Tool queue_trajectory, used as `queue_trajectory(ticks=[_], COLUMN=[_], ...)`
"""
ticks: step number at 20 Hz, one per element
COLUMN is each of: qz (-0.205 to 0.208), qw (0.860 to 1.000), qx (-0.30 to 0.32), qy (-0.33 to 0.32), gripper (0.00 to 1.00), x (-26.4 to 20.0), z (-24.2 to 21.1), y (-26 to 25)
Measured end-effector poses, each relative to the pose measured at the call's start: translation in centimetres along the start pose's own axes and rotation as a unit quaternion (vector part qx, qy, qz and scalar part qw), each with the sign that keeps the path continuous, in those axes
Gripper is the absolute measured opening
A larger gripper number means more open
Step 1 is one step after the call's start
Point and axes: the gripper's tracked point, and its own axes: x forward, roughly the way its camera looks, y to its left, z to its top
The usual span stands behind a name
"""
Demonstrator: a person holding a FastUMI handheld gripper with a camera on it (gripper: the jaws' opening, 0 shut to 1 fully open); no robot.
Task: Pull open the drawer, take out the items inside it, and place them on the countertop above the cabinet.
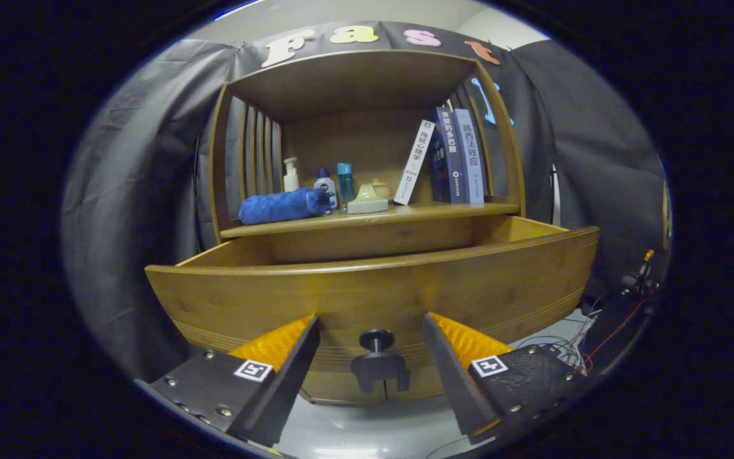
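Note:
The wooden drawer [373, 287] stands pulled out toward me, its front panel just ahead of my fingers. Its dark round knob [376, 340] sits between my fingertips, apart from both. My gripper [372, 331] is open, with nothing held. The drawer's inside is hidden behind the front panel. Above it runs the countertop [443, 211] of the cabinet. On it lie a rolled blue towel [284, 205], a white pump bottle [290, 175], a small blue-capped bottle [325, 185], a blue tumbler [345, 182], and a pale sponge-like block [367, 201].
Three books [450, 156] lean and stand at the right of the countertop under the shelf's roof. Slatted side walls [255, 156] close the shelf on both sides. Loose cables [571, 347] lie on the floor to the right of the drawer.

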Motion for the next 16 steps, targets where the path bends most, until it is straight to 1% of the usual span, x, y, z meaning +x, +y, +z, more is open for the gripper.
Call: queue_trajectory(ticks=[2, 12, 16], qz=[0.003, 0.003, 0.001], qw=[1.0, 1.0, 1.0], qx=[0.002, 0.006, -0.016], qy=[-0.009, 0.004, 0.003], gripper=[0.98, 0.98, 0.98], x=[0.7, 2.5, 3.1], z=[1.0, 1.0, 1.3], y=[-0.1, 0.1, -0.1])
